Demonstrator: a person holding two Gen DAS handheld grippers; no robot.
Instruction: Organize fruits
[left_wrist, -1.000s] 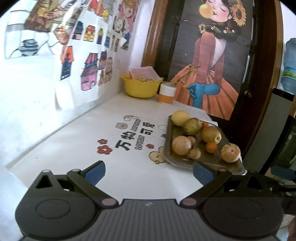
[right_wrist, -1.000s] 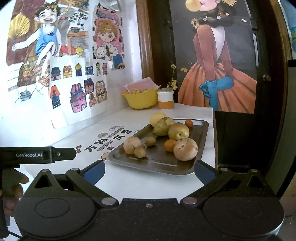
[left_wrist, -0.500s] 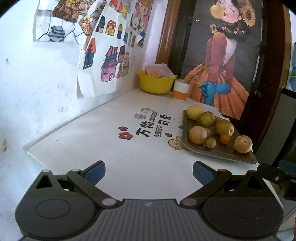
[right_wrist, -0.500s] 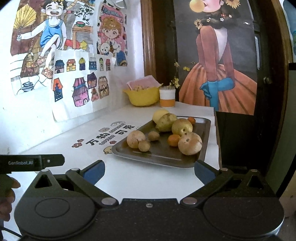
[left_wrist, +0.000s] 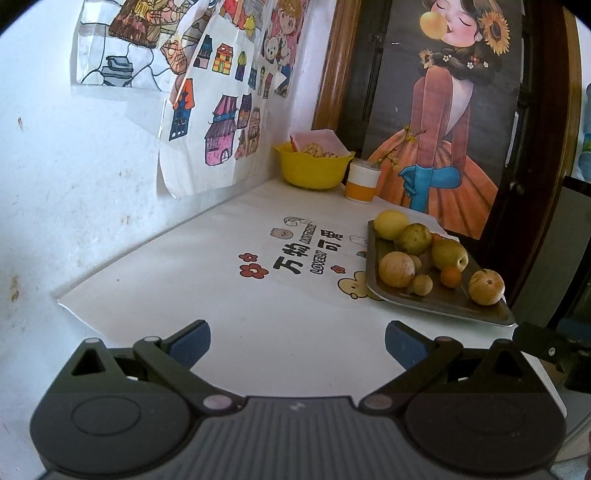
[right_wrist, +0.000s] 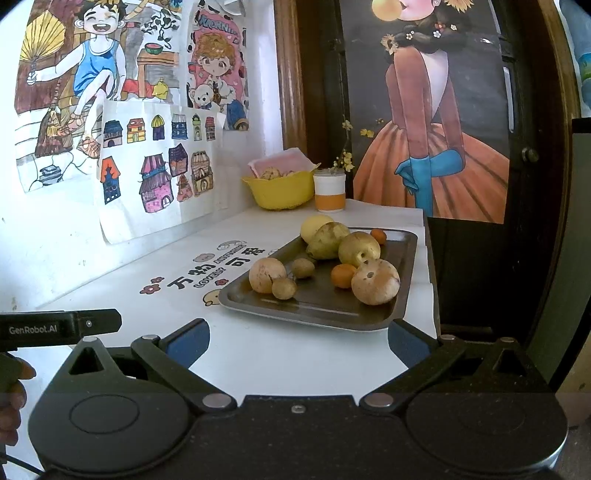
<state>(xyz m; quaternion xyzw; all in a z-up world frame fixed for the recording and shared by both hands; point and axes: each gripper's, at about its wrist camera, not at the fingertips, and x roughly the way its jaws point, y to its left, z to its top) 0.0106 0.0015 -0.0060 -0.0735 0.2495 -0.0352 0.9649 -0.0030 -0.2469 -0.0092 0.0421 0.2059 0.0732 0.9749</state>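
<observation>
Loosely heaped on a dark rectangular metal tray (right_wrist: 400, 254): yellow-green pears, round tan fruits (right_wrist: 375, 281), small brown ones and little orange citrus (right_wrist: 342, 275), all gathered at the right edge of a white printed table cover (left_wrist: 229, 295). Kept together by the tray's raised rim, probably. Fits either fruit waiting to be sorted or fruit already collected; cannot tell which. Left gripper (left_wrist: 297, 338) held low over bare cover, blue-padded fingers spread wide, holding nothing. Right gripper (right_wrist: 297, 338) just short of the tray's near edge, likewise spread and holding nothing. Farther back, a yellow plastic bowl (right_wrist: 280, 190) beside a white-and-orange cup (right_wrist: 329, 194).
</observation>
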